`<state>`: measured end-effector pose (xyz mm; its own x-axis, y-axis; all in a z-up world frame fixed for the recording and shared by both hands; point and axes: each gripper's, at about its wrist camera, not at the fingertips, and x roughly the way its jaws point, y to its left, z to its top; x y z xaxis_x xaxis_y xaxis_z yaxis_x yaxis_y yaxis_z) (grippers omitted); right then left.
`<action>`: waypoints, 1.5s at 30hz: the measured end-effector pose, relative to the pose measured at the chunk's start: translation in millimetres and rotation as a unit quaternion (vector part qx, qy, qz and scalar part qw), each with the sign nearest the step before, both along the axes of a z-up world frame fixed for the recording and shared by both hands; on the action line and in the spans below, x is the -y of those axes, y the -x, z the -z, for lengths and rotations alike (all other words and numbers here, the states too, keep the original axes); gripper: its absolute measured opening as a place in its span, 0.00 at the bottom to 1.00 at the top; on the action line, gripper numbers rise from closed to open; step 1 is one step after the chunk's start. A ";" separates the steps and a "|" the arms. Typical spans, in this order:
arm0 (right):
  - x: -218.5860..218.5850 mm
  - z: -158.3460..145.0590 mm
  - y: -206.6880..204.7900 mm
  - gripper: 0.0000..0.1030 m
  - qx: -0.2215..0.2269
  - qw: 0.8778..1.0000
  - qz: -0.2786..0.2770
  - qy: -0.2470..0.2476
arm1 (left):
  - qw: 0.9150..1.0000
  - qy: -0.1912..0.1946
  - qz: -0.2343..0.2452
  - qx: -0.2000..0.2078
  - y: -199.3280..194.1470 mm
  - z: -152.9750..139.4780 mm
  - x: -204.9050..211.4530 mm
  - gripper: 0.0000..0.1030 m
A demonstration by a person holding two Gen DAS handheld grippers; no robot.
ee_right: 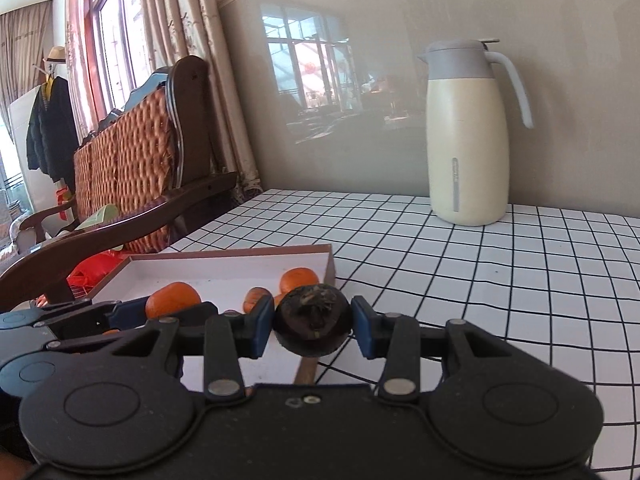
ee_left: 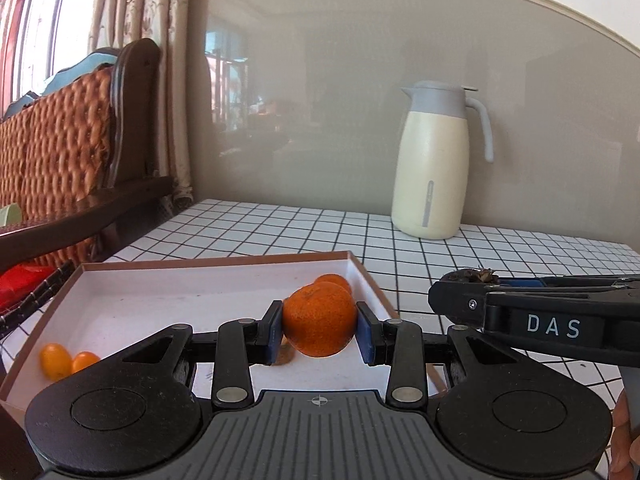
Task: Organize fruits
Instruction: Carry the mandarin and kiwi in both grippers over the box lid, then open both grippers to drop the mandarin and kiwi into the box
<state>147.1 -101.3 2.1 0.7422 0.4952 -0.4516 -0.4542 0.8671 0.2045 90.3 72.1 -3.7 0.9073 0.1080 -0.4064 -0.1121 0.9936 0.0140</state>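
While my left gripper presses its blue pads against both sides of a mandarin, the fruit hangs clear above the shallow box with the white floor and brown rim. My right gripper is likewise clamped, its pads on either flank of a dark, round fruit with a dried calyx facing the camera; in the right wrist view this fruit sits just past the near right corner of the box, over the rim and the checked tablecloth. In the left wrist view the right gripper enters from the right edge, close beside my left one, its dark fruit just visible at the tip.

Count, left wrist view: one mandarin held; one further orange fruit lying in the box directly behind it, near the far right wall; two small oval kumquats touching each other at the near left of the box. One dark fruit is held. The right wrist view shows orange fruits in the box, partly hidden by the grippers, so their number cannot be told there.

One cream jug with a grey lid stands on the tablecloth against the wall, well apart from the box.
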 end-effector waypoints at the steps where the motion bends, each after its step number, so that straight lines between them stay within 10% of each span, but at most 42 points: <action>1: -5.4 -0.2 1.6 0.32 0.001 1.000 -0.005 0.001 | 1.000 0.000 -0.005 0.001 2.0 -0.1 -4.8 0.36; 45: -91.5 14.4 -3.7 0.33 0.027 0.999 -0.017 0.011 | 0.990 0.012 -0.142 0.013 12.7 9.8 -137.8 0.36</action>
